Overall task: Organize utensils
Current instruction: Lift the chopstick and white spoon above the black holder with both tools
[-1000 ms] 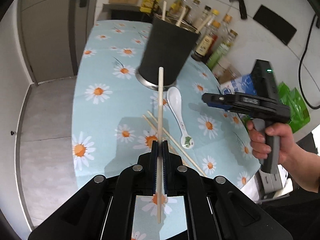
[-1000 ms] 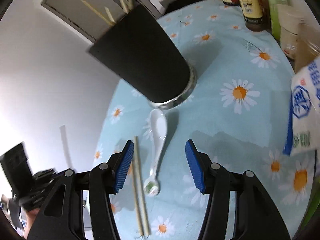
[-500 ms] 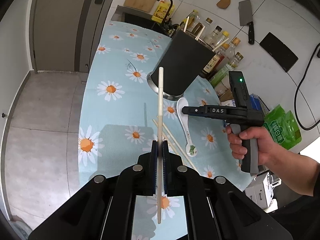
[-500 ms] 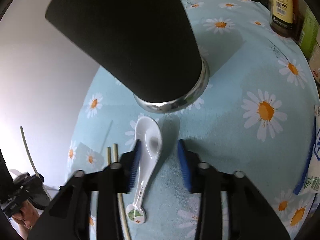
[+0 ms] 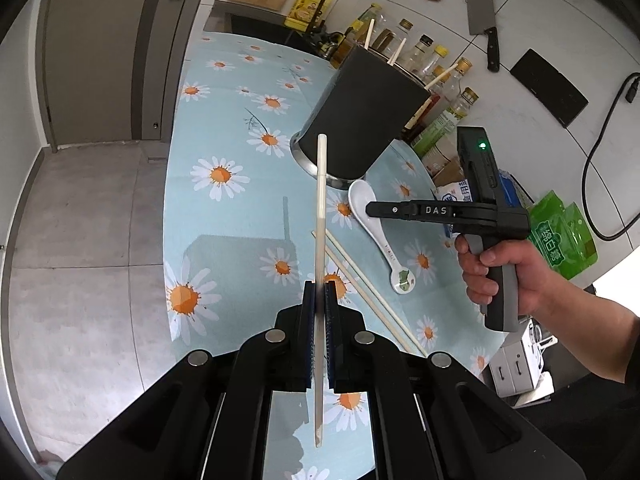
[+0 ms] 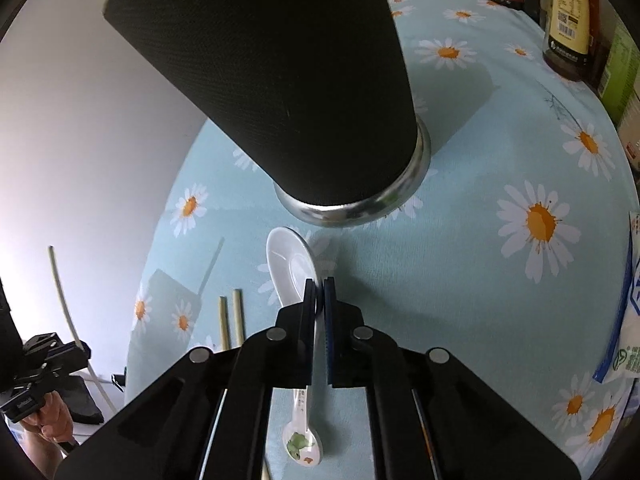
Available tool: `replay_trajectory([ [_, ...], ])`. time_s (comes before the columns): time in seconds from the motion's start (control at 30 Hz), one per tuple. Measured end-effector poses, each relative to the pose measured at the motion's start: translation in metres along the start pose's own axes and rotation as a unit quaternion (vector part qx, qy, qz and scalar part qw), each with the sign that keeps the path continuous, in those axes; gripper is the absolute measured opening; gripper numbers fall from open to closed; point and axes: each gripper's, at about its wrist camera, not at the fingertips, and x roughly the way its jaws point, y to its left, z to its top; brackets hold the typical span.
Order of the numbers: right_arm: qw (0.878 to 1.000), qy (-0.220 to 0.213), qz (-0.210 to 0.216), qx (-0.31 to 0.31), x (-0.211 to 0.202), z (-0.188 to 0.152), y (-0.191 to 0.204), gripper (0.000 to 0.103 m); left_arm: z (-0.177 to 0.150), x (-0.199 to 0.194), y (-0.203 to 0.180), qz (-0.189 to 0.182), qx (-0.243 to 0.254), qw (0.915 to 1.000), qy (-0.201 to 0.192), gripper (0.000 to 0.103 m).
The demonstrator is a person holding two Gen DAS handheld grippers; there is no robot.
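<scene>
I see the black utensil holder (image 5: pixel 362 116) standing mid-table near the bottle-lined far edge. My left gripper (image 5: pixel 319 300) clamps one chopstick (image 5: pixel 320 216), its long axis pointing at the holder. My right gripper (image 6: pixel 319 292) has just closed on the white spoon (image 6: pixel 290 268) at the neck, the handle trailing toward me, right below the holder's base.
</scene>
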Motion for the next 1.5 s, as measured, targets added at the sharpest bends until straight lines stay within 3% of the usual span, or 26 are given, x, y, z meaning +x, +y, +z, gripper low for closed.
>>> replay_trajectory([
  [0.33,0.998,-0.054,-0.033,0.001,-0.043,-0.012,0.016,0.005,0.017,0.007,0.008,-0.048,0.012,0.9988,0.001,0.004],
  [0.63,0.994,-0.109,-0.02,-0.006,-0.096,-0.017,0.048,0.005,0.045,0.02,-0.001,-0.08,0.02,0.9965,-0.015,0.004],
  [1.07,0.981,-0.185,0.045,-0.035,-0.154,-0.003,0.058,0.005,0.09,0.011,-0.053,-0.055,0.034,0.9937,-0.092,0.004],
  [1.5,0.949,-0.286,0.12,-0.058,-0.202,0.041,0.037,0.005,0.132,-0.012,-0.1,-0.022,0.053,0.9766,-0.207,0.004],
])
